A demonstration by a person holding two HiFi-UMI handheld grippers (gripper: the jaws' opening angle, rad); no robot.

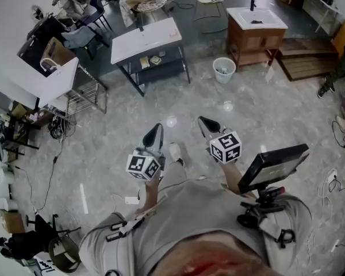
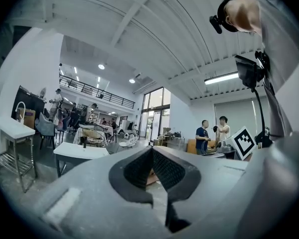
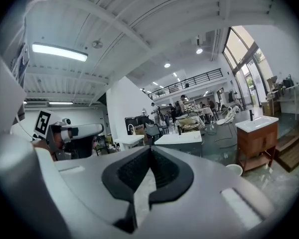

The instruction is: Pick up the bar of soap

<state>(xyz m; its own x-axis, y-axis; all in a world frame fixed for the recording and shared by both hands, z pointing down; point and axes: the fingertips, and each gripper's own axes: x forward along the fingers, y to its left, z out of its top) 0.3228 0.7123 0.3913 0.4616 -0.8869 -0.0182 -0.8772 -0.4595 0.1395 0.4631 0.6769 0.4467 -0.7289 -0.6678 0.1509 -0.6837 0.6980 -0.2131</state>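
Glossy grey stone floor (image 1: 247, 114), open workshop; white-topped metal-frame table (image 1: 155, 36) and brown wooden cabinet with white sink top (image 1: 247, 43) well ahead. Over the floor, left gripper (image 1: 157, 126) and right gripper (image 1: 202, 120) side by side, each closed on nothing. Position of bar of soap: cannot tell.

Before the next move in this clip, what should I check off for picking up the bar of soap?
1. Bar of soap located: cannot tell, none recognisable in any view.
2. Left gripper empty: ok, fingers together on nothing.
3. Right gripper empty: ok, same.
4. Fingers opened for a grasp: not ok, both shut.
5. Furniture within reach: not ok, white table and wooden sink cabinet stand far off.
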